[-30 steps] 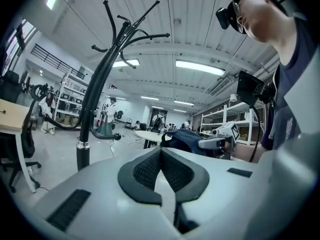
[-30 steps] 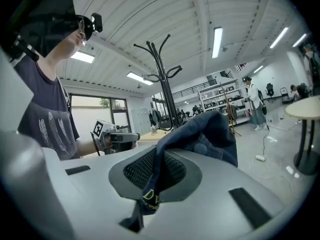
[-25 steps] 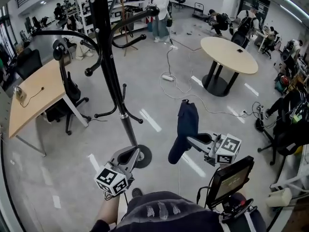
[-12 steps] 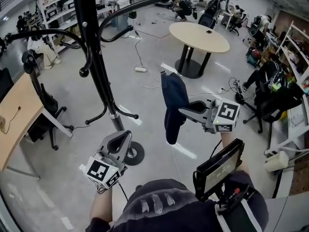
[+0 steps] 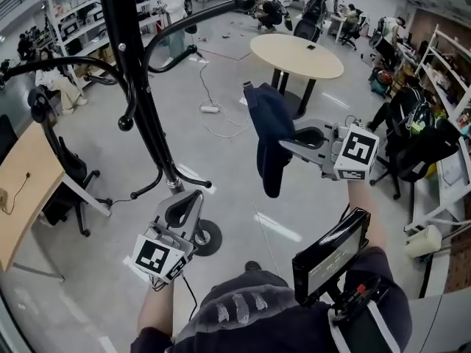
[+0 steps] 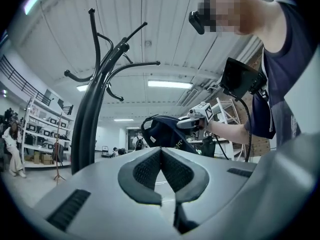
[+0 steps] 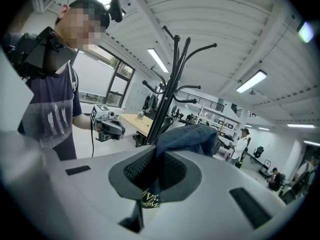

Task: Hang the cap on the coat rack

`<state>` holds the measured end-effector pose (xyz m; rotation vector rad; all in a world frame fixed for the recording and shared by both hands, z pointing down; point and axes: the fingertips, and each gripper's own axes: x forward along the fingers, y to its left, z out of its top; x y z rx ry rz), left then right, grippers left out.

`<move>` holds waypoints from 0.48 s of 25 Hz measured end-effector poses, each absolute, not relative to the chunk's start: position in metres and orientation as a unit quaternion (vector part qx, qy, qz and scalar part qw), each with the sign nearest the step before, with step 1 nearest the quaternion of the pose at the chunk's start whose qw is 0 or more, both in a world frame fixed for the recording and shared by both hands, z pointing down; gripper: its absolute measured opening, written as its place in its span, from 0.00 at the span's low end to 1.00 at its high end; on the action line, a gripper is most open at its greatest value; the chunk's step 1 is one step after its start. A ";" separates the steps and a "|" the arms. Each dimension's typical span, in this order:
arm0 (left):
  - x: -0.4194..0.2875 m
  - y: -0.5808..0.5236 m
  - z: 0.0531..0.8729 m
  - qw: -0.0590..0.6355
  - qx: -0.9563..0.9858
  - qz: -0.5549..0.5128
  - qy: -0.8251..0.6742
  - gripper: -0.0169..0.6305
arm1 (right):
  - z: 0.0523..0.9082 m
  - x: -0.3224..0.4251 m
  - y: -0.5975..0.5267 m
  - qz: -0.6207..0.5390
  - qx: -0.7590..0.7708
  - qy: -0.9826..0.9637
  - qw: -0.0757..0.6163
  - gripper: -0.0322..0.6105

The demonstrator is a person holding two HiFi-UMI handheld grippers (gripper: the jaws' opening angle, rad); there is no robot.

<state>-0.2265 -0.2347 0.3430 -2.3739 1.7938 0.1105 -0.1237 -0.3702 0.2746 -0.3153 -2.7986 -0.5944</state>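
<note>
— Start on your left. What is that claw doing?

— My left claw (image 6: 161, 156) is pressed together on nothing, low beside the coat rack (image 5: 140, 101) and near its base (image 5: 211, 236) (idle, as I judge it).

— And the cap?

— The cap (image 5: 271, 134) hangs in the air to the right of the pole, well apart from it and below the long hook arm (image 5: 213, 9). My right claw (image 5: 293, 144) is clamped on a fold of its fabric.

— What could go wrong from here?

— The pinch is thin and the cap dangles loose, so a quick swing might tug it out of the pads (image 7: 134, 169). It could also bump the knob at the arm's end and slide off instead of catching, because I can't be sure which way its opening faces.

— Anything you can't make out?

— The rack's top is cut off at the head view's upper edge. Whether I hold band or brim, I cannot tell. The gold print (image 7: 148, 198) between my pads is too squashed to read.
</note>
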 end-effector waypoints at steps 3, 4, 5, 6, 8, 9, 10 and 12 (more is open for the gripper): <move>-0.224 -0.245 0.337 0.085 -0.787 0.036 0.610 0.03 | 0.260 -0.129 -0.389 -0.233 -0.124 -0.955 0.137 0.07; -0.224 -0.248 0.336 0.085 -0.785 0.035 0.613 0.03 | 0.255 -0.132 -0.396 -0.241 -0.125 -0.953 0.137 0.07; -0.225 -0.251 0.335 0.084 -0.782 0.036 0.617 0.03 | 0.248 -0.136 -0.403 -0.249 -0.126 -0.951 0.135 0.07; -0.227 -0.254 0.334 0.083 -0.778 0.037 0.621 0.03 | 0.242 -0.141 -0.410 -0.258 -0.127 -0.949 0.132 0.07; -0.230 -0.260 0.335 0.082 -0.771 0.038 0.630 0.03 | 0.229 -0.153 -0.421 -0.278 -0.131 -0.943 0.126 0.07; -0.231 -0.262 0.336 0.082 -0.769 0.038 0.633 0.03 | 0.223 -0.157 -0.426 -0.290 -0.130 -0.940 0.123 0.07; -0.231 -0.264 0.336 0.082 -0.767 0.036 0.636 0.03 | 0.216 -0.161 -0.430 -0.302 -0.129 -0.937 0.119 0.07; -0.231 -0.268 0.335 0.083 -0.764 0.033 0.639 0.03 | 0.201 -0.169 -0.437 -0.319 -0.128 -0.933 0.106 0.07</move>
